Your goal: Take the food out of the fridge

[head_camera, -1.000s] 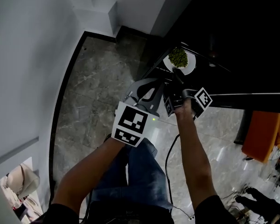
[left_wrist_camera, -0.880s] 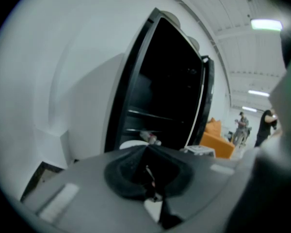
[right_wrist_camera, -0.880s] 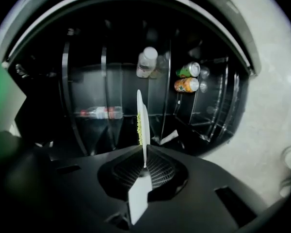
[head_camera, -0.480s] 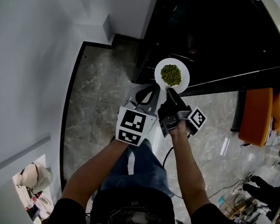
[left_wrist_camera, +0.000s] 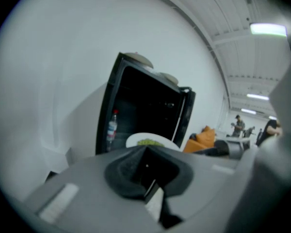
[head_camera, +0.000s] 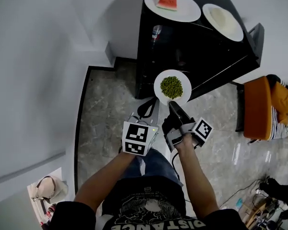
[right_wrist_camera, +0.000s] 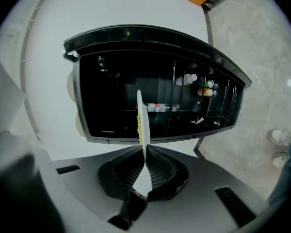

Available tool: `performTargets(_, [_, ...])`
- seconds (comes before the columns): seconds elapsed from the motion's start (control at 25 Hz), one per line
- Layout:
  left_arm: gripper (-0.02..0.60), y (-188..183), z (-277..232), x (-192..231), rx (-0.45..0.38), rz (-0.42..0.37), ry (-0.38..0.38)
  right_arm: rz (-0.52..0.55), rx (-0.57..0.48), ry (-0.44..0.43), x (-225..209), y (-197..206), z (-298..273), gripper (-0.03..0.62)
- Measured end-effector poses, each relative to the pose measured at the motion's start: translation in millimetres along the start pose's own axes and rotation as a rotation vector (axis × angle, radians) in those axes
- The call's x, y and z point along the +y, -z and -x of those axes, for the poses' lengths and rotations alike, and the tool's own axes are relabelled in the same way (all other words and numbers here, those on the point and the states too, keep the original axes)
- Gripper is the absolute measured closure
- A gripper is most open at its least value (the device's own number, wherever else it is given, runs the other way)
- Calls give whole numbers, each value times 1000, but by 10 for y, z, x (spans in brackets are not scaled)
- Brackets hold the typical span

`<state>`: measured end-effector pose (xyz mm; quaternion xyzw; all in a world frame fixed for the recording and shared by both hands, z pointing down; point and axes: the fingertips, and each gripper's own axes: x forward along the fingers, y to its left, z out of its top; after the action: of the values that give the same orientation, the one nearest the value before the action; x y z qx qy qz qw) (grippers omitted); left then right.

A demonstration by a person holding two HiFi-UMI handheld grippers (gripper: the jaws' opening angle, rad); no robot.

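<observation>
What the dark, the angle and the distance keep back.
Just past the jaws of the right gripper (right_wrist_camera: 144,153) the plate (right_wrist_camera: 142,106) stands edge-on, its green food (right_wrist_camera: 138,125) only a thin strip. Deeper in the fridge (right_wrist_camera: 155,38), the bottles and jars (right_wrist_camera: 203,89) are too small to name. Ahead of the jaws of the left gripper (left_wrist_camera: 146,149), the plate's near half hides behind the gripper body, and the distant figures (left_wrist_camera: 238,124) are blurs.

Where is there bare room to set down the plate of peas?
The fridge top is crowded: the watermelon plate and the white plate nearly fill it. Bare floor lies left of the fridge, bordered by the white wall.
</observation>
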<state>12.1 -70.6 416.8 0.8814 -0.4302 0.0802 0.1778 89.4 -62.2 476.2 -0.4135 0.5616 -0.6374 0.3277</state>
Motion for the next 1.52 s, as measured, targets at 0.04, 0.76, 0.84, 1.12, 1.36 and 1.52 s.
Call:
performTargets(0.04, [580, -48, 52, -30, 1, 1, 0, 0, -1, -11, 114, 28, 40, 583])
performTargets(0.76, [580, -673, 411, -481, -61, -43, 26, 29, -5, -90, 1053, 176, 451, 583])
performTargets(0.84, [580, -676, 400, -506, -54, -48, 33, 27, -8, -92, 1067, 178, 453, 583])
performTargets(1.12, [580, -702, 350, -543, -52, -59, 43, 17, -14, -88, 1045, 147, 446, 583])
performTargets(1.36, [580, -709, 349, -543, -51, -57, 48, 8, -10, -89, 1026, 156, 432, 583])
performTargets(1.52, [581, -689, 337, -534, -41, -51, 49, -1, -4, -87, 1009, 162, 417, 583])
